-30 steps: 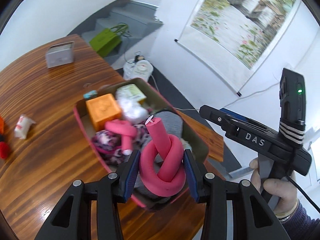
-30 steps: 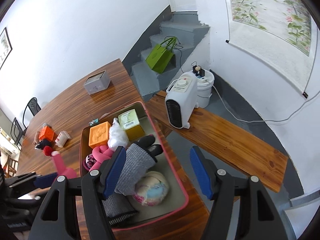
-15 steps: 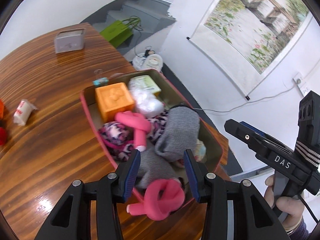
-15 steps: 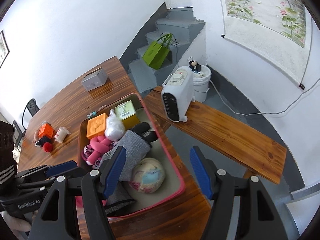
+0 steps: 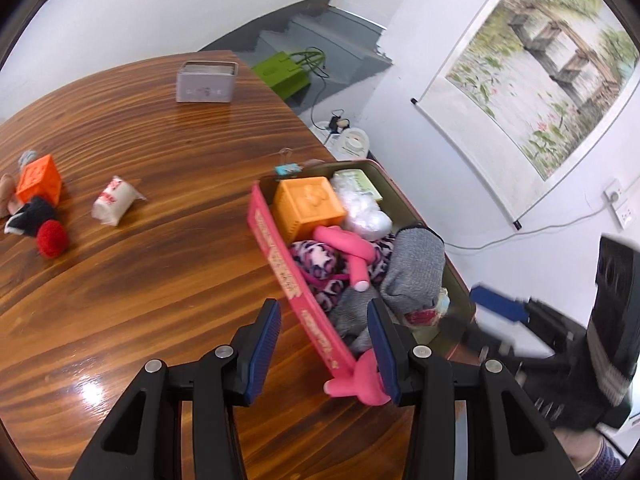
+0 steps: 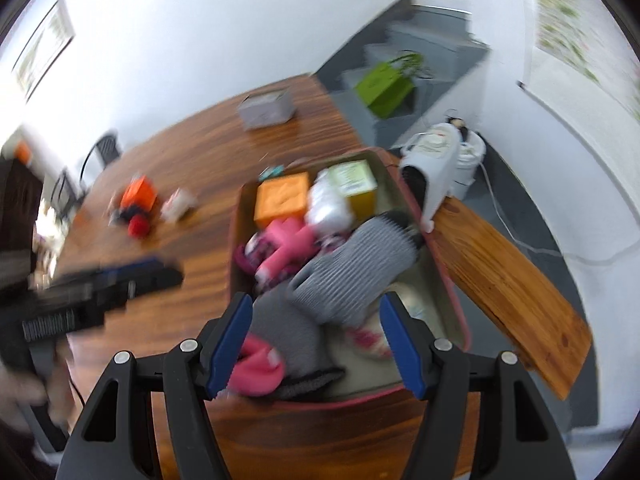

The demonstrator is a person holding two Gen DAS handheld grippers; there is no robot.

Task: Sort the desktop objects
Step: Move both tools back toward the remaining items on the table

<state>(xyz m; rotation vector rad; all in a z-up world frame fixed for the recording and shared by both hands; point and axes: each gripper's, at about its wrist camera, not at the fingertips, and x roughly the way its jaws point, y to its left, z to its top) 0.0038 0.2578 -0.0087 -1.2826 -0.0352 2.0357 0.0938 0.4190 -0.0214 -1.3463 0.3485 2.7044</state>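
In the left wrist view, the left gripper [image 5: 323, 344] is hovering with its jaws spread apart and holding nothing, straddling the near pink wall of the tray [image 5: 280, 264] sitting on the wooden table [image 5: 160, 248]. A knotted pink foam roller [image 5: 360, 378] is lying over the tray's near corner, just beside the gripper's right finger. Inside the tray an orange block [image 5: 308, 206], a white plastic wad [image 5: 366, 216], a second pink roller [image 5: 348, 250], a pink patterned cloth [image 5: 316, 264] and a grey glove [image 5: 414, 270] are crowding together. Out on the table a red pom-pom [image 5: 52, 239], a smaller orange cube [image 5: 39, 178], a white wrapped packet [image 5: 114, 201] and a grey tin [image 5: 206, 81] are lying well apart from the tray. The right gripper [image 5: 504, 312] is showing blurred at the right edge. In the right wrist view, which is smeared by motion, the right gripper [image 6: 316, 344] is also gaping empty above the tray [image 6: 448, 280], with the grey glove [image 6: 356, 268] lying between its fingers and the pink roller [image 6: 256, 368] at the tray's near left corner.
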